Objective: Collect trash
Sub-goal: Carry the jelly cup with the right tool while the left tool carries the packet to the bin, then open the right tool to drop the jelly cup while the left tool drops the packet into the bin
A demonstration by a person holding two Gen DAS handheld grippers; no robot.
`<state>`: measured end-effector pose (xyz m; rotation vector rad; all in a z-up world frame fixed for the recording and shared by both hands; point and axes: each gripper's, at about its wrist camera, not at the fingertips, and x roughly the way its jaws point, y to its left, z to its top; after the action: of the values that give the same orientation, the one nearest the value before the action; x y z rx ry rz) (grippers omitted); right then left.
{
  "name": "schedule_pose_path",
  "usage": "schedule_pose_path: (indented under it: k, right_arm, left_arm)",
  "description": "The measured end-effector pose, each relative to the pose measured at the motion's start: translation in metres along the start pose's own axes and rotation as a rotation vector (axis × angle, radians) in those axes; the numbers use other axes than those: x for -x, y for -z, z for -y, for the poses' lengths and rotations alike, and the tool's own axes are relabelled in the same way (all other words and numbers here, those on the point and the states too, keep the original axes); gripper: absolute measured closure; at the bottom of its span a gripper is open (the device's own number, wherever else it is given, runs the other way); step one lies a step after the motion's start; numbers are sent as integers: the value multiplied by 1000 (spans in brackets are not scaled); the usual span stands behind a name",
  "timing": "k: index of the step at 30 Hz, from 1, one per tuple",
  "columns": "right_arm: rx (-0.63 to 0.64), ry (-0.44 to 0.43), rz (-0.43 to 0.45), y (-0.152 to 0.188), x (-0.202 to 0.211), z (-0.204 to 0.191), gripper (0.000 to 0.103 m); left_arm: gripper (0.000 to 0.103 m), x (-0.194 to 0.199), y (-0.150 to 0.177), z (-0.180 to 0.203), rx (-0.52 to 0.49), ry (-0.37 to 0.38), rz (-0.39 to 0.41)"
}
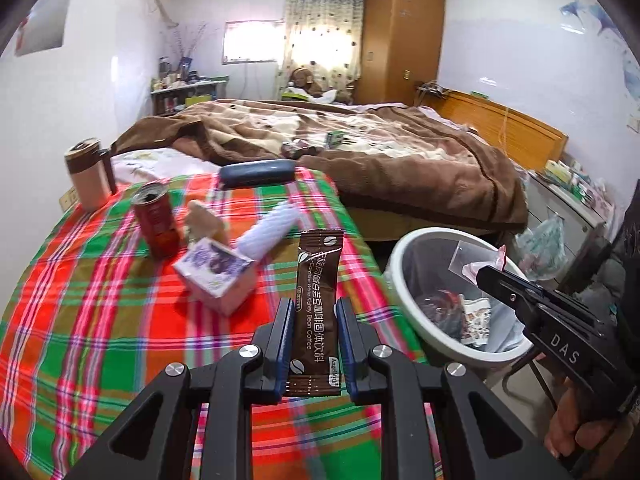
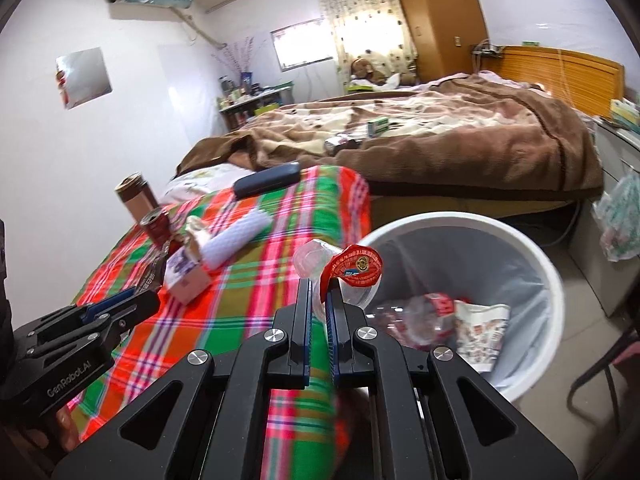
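Left gripper (image 1: 312, 312): pinching a brown coffee sachet (image 1: 318, 280), upright at lower centre, above the plaid cloth (image 1: 100, 320).
Right gripper (image 2: 319, 300): pressed on a clear cup with red peeled lid (image 2: 352, 268), centre frame, at the rim of the white bin (image 2: 552, 280).
Bin: wrappers inside, lower right.
On cloth: red can (image 1: 154, 220), small purple box (image 1: 216, 276).

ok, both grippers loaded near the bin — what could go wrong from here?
1. The right gripper pinches the clear cup only by its edge, close to the bin's near rim; released early, it may land on the plaid cloth.
2. The left gripper holds the coffee sachet over the table, not the bin; the flat pack could flutter wide.
3. Swinging left toward the bin risks bumping the right gripper.
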<state>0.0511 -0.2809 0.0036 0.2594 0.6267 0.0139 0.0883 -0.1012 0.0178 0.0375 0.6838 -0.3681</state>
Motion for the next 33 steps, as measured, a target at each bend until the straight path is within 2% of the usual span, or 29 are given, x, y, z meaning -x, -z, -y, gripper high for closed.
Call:
schedule_pose_path:
  k: [10,20,33]
  right_arm:
    - [-52,72,13,-1,7,34,96]
    - [-100,157,-22,1,-1,69,96]
    - [-107,227,-102,7,-17,92,96]
  left_arm:
    - [81,-19,-9,52,-73,73,-22]
    - [81,-54,-14,90,-108,153,-84]
    - [81,-83,-13,119,-144,176,-132]
